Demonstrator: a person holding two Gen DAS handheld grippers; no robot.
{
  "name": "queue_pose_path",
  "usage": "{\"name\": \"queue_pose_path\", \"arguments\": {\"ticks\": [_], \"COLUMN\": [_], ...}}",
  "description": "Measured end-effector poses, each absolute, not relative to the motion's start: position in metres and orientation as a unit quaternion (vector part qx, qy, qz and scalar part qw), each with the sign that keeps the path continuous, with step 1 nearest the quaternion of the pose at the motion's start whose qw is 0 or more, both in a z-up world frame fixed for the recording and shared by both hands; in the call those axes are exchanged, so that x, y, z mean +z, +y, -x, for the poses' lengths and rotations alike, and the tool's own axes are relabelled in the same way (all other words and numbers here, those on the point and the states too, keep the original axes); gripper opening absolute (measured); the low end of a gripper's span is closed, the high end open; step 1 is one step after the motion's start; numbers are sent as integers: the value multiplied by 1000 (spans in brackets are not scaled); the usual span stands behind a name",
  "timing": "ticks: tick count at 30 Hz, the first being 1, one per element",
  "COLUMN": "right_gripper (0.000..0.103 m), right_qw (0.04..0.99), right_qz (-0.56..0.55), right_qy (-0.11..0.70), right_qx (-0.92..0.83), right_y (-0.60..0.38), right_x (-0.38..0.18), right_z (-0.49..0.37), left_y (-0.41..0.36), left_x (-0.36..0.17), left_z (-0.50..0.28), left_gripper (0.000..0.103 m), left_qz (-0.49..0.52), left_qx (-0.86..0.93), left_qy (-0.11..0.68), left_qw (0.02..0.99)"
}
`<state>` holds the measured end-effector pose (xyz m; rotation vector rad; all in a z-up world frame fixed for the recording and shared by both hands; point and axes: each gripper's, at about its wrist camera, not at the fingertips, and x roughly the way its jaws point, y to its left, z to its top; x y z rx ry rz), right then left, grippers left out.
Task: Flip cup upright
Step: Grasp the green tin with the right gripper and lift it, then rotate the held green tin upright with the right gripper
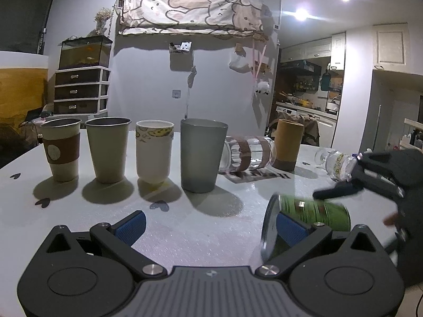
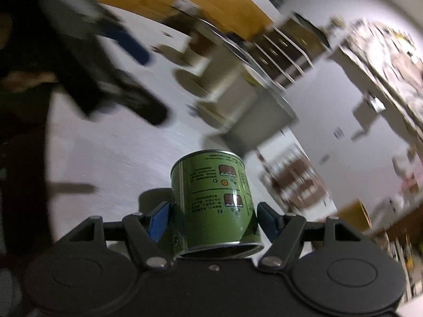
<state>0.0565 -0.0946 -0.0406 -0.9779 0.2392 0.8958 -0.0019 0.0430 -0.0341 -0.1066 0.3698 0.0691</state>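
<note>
right wrist view: cups (image 2: 238, 89) motion-blurred | green can (image 1: 314, 212): base partly hidden by left tongs (image 1: 211, 224)

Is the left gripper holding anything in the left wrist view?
No: the left gripper is open with only bare table between its blue pads.

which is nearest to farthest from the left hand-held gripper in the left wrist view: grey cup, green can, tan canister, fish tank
From the left hand-held gripper:
1. green can, lying on its side right by the right finger
2. grey cup, upright, mid-table ahead
3. tan canister, upright, further back on the right
4. fish tank, atop the drawers by the far wall, left
</note>
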Motion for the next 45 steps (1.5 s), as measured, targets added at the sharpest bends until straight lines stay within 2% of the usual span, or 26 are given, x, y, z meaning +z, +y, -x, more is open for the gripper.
{"name": "queue_pose_path", "arguments": {"ticks": [9,15,18,20,22,27,32,45], "right_gripper": [72,73,75,84,87,87,88,86], "right_qw": [743,741,740,753,780,854,910,943], "right_qz": [488,492,492,474,448,341,210,-24], "right_qy": [68,57,43,47,41,46,88,201], "right_qx": [454,453,456,453,435,390,345,264], "right_y": [-85,-86,-89,-95,-102,-134,-160,-176], "right_x": [-42,-46,-48,-46,-43,-37,-42,-59], "right_z": [-22,-16,-15,-12,-12,-9,-21,-84], "left_y": [50,49,48,49,52,59,60,73], "left_x": [-23,-33,-39,-39,-39,-38,-37,-42], "left_z": [-23,-61,-64,-63,-61,-61,-57,-47], "left_gripper": [103,103,103,103,103,103,103,103], "left_qz": [48,33,43,46,49,60,70,101], "left_qx": [25,4,-16,-18,-13,-21,-43,-55], "left_qy": [174,219,231,232,230,238,247,294], "left_qw": [983,975,972,971,972,969,965,949]}}
